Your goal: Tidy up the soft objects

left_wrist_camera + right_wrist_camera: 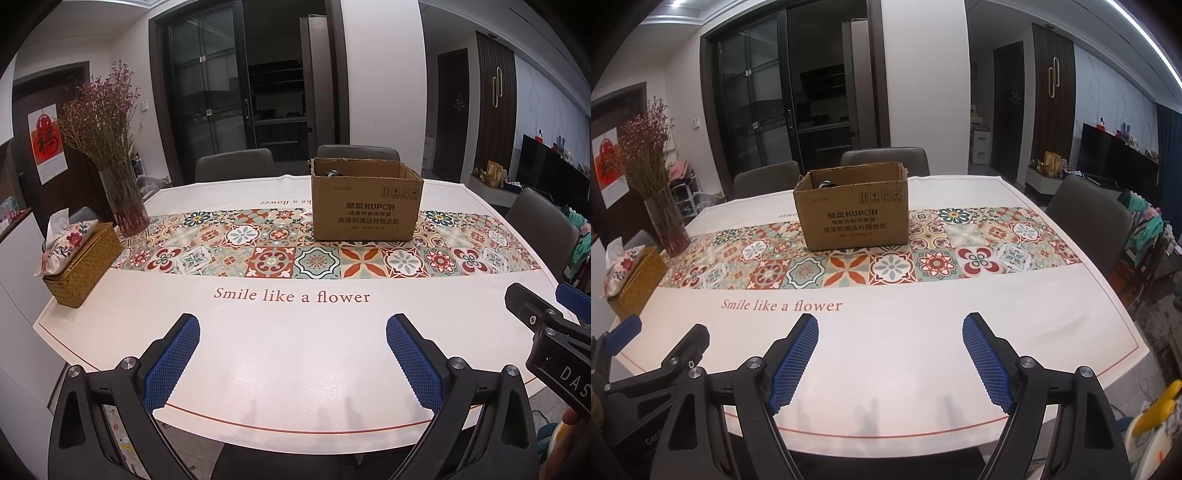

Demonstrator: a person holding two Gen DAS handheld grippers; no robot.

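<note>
An open cardboard box (pixel 365 206) stands on the tiled band of the table; it also shows in the right wrist view (pixel 855 212). A small dark object (pixel 332 172) peeks above its rim, also in the right wrist view (pixel 826 183); I cannot tell what it is. My left gripper (pixel 293 332) is open and empty above the table's near edge. My right gripper (pixel 890 332) is open and empty beside it, and its fingers (pixel 532 314) show at the right edge of the left wrist view. No loose soft object lies on the table.
A woven tissue box (pixel 83 262) with a floral cover and a glass vase of dried flowers (pixel 123 199) stand at the table's left. Grey chairs (pixel 234 164) line the far side and the right side (pixel 1089 225). The white tablecloth (pixel 295 350) covers the table.
</note>
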